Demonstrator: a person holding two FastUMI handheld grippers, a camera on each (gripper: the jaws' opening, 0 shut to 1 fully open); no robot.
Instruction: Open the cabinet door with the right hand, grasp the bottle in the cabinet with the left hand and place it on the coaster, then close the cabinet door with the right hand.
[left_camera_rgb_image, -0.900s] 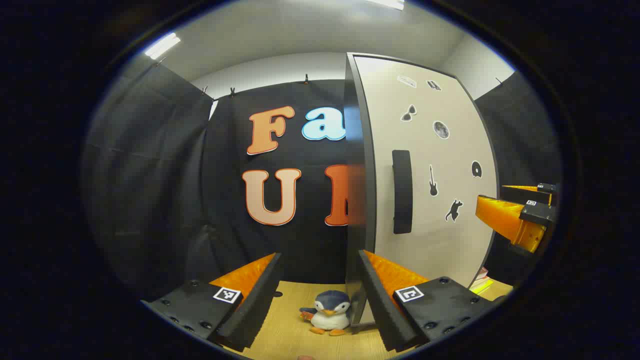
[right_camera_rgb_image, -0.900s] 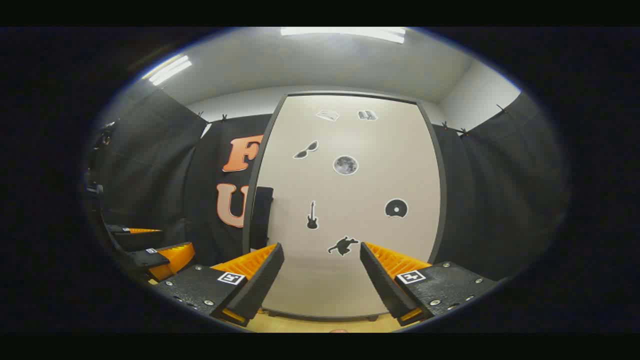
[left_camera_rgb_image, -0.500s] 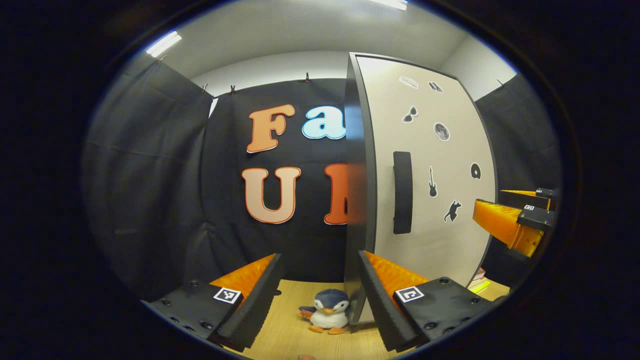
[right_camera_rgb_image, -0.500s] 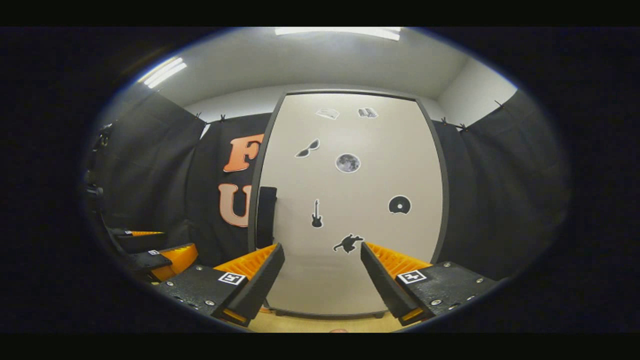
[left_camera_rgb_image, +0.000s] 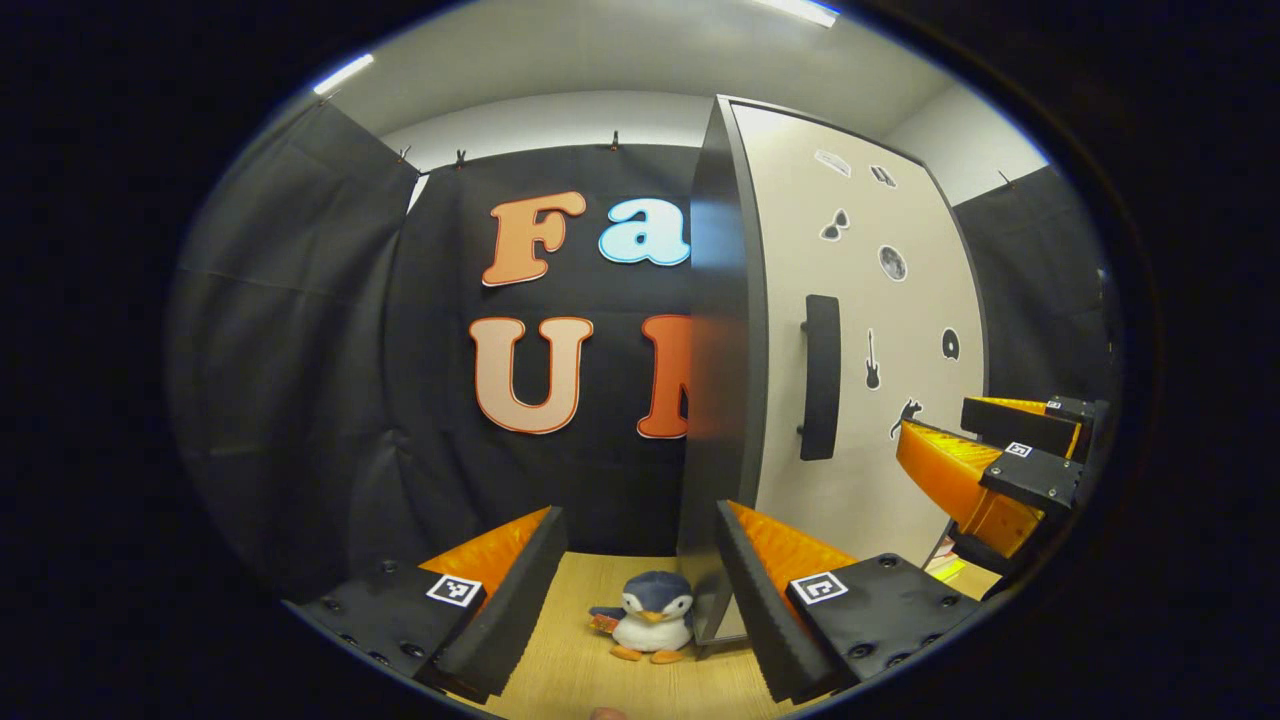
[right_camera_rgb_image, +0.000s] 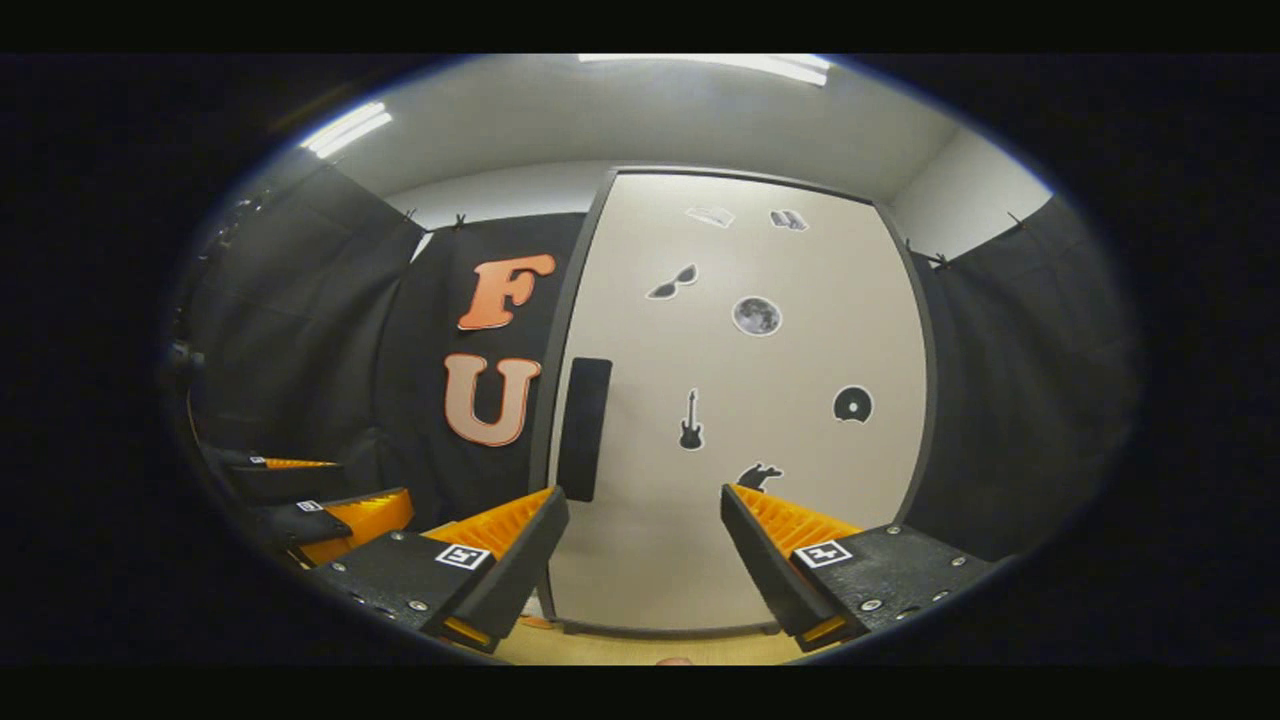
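So the cabinet door (right_camera_rgb_image: 740, 400) is shut and sits dead ahead in the right gripper view, a tall pale panel with a dark frame and a bunch of little black stickers on it (sunglasses, a moon, a guitar, a disc, some animal shape). The dark handle (right_camera_rgb_image: 584, 428) runs vertically near the door's edge at about 10 o'clock from the right gripper (right_camera_rgb_image: 645, 545). That gripper's jaws are spread wide with nothing between them, pointed at the lower part of the door and not touching it.

In the left gripper view the left gripper (left_camera_rgb_image: 640, 570) is also spread apart and empty, hovering over the wooden tabletop (left_camera_rgb_image: 580, 670). Between its fingers, low at 6 o'clock, there's a small plush penguin (left_camera_rgb_image: 645, 618) sitting on the table right beside the cabinet's (left_camera_rgb_image: 720, 380) bottom corner. The cabinet's dark side panel stands at roughly 1 o'clock, right in front of that gripper. The other gripper pokes in at 3 o'clock, near the door's lower right.

There's something yellowish, maybe books (left_camera_rgb_image: 945, 570), peeking out at 4 o'clock past the cabinet, too cut off to be sure.

Bottle would be behind the closed door, so can't see it.
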